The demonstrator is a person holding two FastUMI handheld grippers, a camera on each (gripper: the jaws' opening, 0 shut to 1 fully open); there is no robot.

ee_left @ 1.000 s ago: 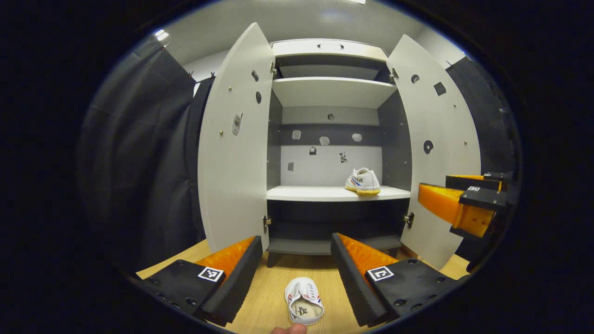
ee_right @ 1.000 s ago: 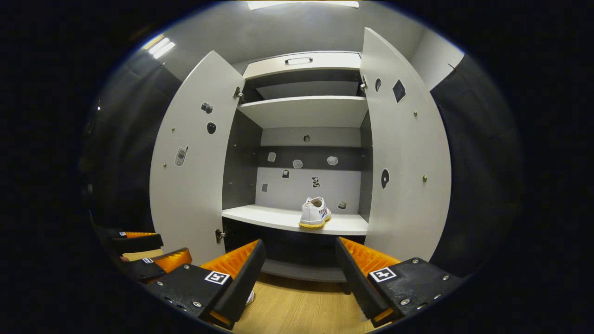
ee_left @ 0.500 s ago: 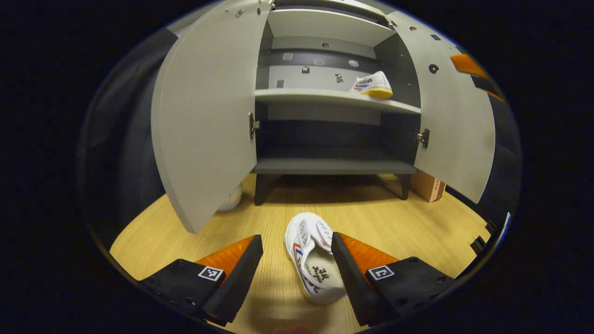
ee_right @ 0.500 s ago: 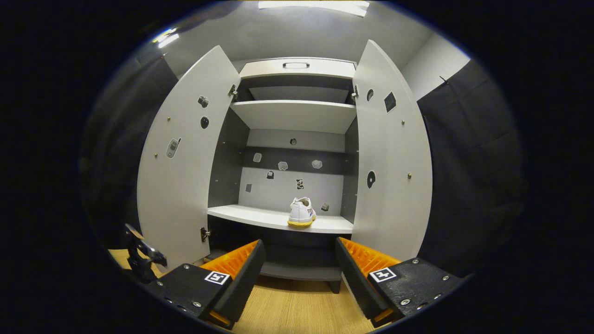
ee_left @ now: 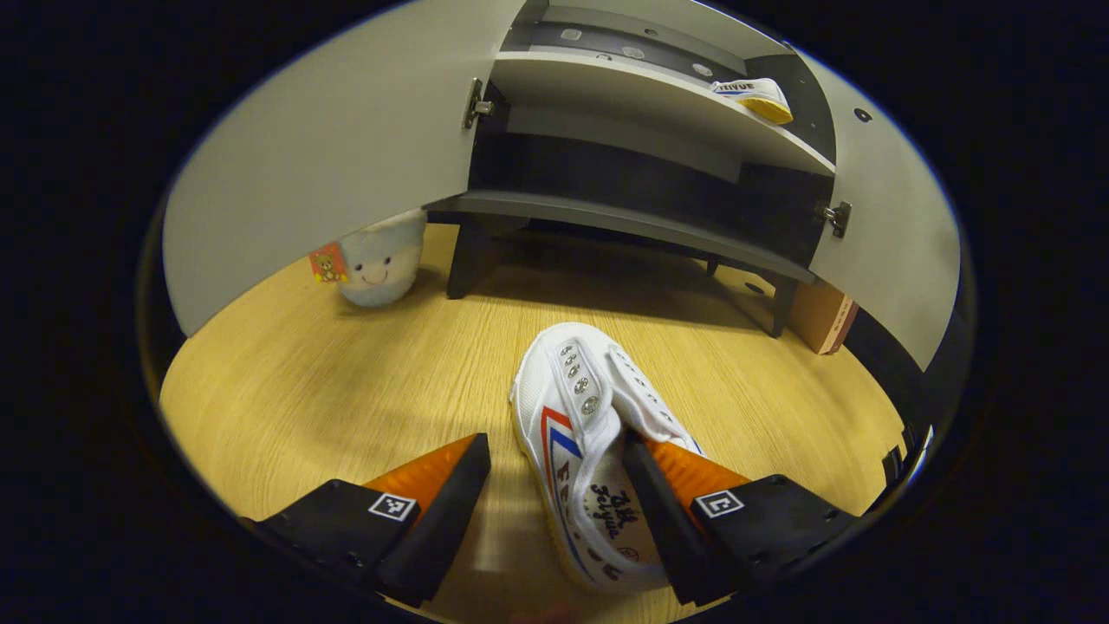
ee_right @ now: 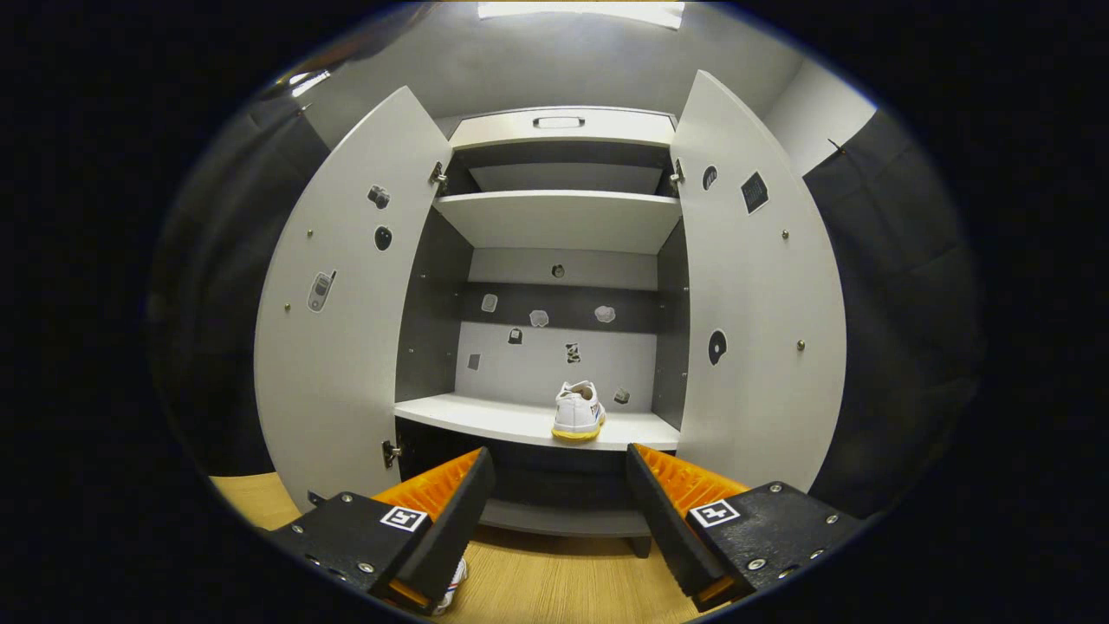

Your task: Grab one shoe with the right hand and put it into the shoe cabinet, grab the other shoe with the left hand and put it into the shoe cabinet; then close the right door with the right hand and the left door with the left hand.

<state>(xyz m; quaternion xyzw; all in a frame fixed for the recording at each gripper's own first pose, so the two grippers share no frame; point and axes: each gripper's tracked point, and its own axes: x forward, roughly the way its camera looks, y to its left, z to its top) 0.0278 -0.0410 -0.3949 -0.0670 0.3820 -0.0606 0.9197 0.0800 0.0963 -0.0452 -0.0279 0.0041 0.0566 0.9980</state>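
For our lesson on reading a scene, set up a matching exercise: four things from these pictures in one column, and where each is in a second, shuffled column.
Things:
1. shoe on the floor
2. shoe in the cabinet
3. plush toy
4. cardboard box

Places:
A. on the light shelf
B. floor, beside the cabinet's right leg
C. between the left tool's open fingers
D. floor, under the left door

Pairs: 1-C, 2-A, 3-D, 4-B
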